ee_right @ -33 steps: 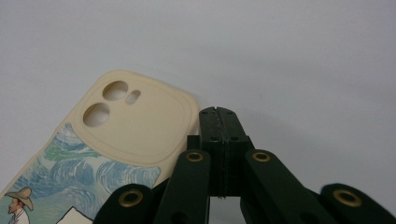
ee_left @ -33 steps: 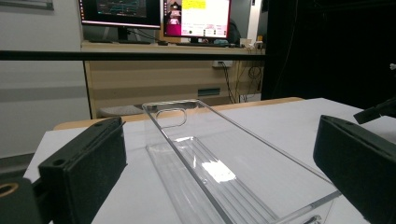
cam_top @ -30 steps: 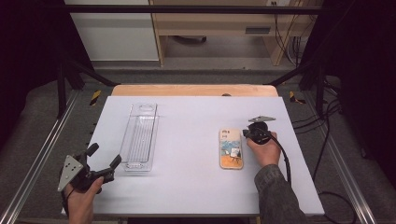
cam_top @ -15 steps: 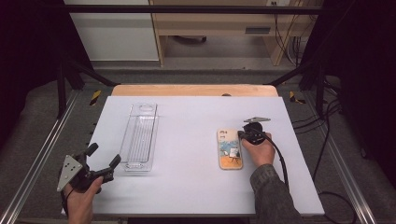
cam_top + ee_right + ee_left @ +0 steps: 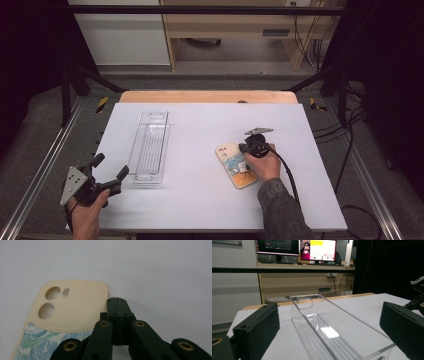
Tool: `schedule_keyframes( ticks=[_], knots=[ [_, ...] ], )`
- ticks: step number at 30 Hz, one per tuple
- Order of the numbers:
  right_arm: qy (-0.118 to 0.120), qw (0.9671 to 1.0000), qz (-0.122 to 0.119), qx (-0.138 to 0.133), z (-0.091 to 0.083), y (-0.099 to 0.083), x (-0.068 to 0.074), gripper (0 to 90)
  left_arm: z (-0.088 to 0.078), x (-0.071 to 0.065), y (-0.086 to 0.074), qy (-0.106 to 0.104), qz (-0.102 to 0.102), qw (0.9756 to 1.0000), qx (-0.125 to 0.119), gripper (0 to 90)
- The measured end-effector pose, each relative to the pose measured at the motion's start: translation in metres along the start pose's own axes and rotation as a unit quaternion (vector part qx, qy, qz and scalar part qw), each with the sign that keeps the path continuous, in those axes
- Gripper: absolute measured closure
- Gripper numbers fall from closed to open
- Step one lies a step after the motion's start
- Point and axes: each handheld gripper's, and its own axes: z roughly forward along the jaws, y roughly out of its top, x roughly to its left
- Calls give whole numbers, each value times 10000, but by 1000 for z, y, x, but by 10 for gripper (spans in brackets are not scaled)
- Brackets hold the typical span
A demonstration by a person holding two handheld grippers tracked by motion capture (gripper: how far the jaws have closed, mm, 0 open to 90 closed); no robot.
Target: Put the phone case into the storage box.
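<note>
1. Beside the right gripper (image 5: 117,300), just off its closed tips on the camera-cutout end, a phone case (image 5: 72,305) is lying flat on the desk (image 5: 200,200); jaws are pressed together with nothing between them.
2. Left gripper (image 5: 107,175) is hovering at the near corner with its jaws standing wide apart and nothing between them; a clear plastic tray (image 5: 329,332) is sitting straight ahead of it, apart from the pads.
3. Case is looking light, thin and somewhat flexible: cream rim, blue swirl print, likely soft rubbery plastic, not fragile. It is lying flat, so the jaws are having little edge to bite.
4. Best hold, judging from here: opening the jaws and pinching across a long side edge or the top rim near the camera holes, maybe nudging it over the desk to lift an edge first.
5. Tray is looking stiff, smooth and slippery, light too; taking it by a side wall would suit.
6. Desk top is looking plain pale, matte and flat, giving little friction.
7. Room behind is showing a wooden bench (image 5: 312,282), monitors (image 5: 297,248), dark curtains and cables.
</note>
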Motion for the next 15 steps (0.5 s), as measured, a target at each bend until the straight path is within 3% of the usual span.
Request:
schedule_keyframes(
  ticks=[8,9,15],
  knots=[
    [284,9990,-329,137,4,4,24,900,0,-1,0,2,13,10000,0,26],
    [395,9982,-417,156,6,6,32,900,0,-1,0,-1,17,10000,3,26],
    [546,9958,-695,254,9,8,47,900,0,-1,0,-5,11,10000,-4,27]
  ],
)
